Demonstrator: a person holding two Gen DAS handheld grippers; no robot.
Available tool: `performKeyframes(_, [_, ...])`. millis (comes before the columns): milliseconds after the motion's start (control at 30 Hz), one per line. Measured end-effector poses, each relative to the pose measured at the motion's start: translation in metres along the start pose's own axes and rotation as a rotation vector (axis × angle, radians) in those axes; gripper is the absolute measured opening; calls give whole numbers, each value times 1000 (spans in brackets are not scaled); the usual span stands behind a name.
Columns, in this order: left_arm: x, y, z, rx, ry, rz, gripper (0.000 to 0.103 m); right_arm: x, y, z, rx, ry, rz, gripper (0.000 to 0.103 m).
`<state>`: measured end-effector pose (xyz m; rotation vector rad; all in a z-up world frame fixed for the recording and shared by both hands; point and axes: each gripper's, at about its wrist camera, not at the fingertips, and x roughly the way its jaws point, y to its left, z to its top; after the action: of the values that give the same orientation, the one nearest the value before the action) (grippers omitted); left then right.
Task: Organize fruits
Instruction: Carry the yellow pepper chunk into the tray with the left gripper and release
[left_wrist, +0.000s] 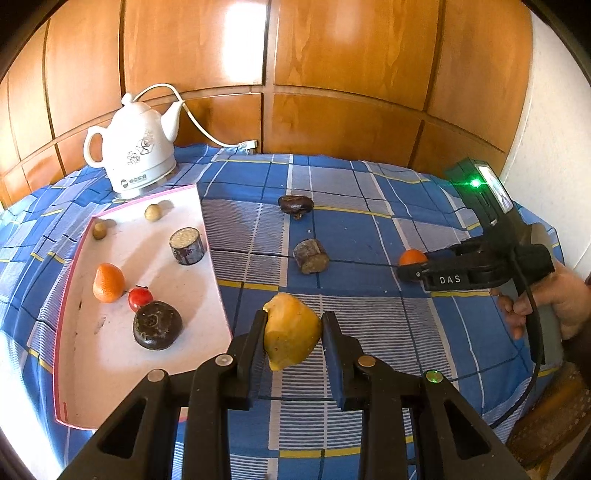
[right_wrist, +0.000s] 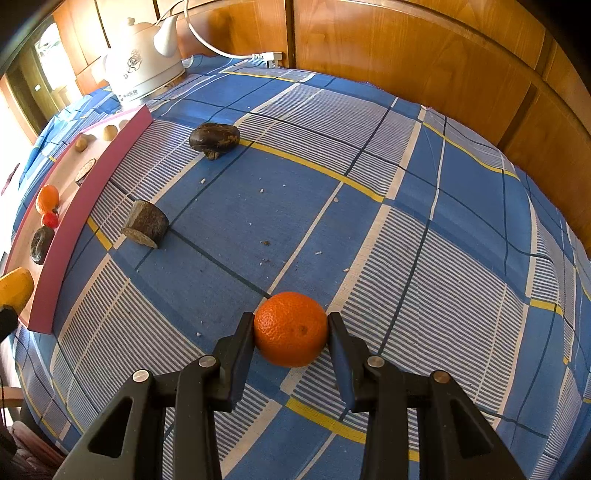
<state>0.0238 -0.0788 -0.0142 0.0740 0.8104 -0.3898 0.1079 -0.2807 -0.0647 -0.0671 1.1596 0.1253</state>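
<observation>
your left tool (left_wrist: 293, 325) is clamped on the yellow fruit (left_wrist: 291, 334), a wedge-shaped piece held by its flanks and, by the look of it, lifted just clear of the blue checked cloth (left_wrist: 369, 302). the white tray (left_wrist: 166, 280) lies immediately to its left, so the move should be a short carry leftward over the pink rim. lift enough to clear that rim, then lower into the bare near part of the tray, since the dark round fruit (left_wrist: 157, 325), the small red fruit (left_wrist: 140, 298) and the orange fruit (left_wrist: 108, 283) already crowd the middle. let the wedge touch down before you let go; its uneven shape could tip or roll.

your right tool (right_wrist: 291, 328) has its pads on both sides of the orange (right_wrist: 291, 328), which seems to rest on the cloth at the near right of the worktop. keep the squeeze gentle and centred, because a round fruit may squirt out of an off-centre grip. it has a longer trip across to the tray, so take it after the left side is clear.

farther out, a cut brown piece (right_wrist: 146, 229) and a dark lumpy fruit (right_wrist: 214, 139) wait on the cloth. the white kettle (left_wrist: 133, 147) stands at the far left beyond the tray; keep clear of its cord.
</observation>
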Motion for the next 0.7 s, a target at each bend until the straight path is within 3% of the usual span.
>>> performKeyframes(533, [-2,36,7,-93,-9,31,29,0,1,0,-3,0,-3,39])
performKeyframes(700, [0,72,16,-187,-5,28,29,0,0,1,-5,-1,-2,39])
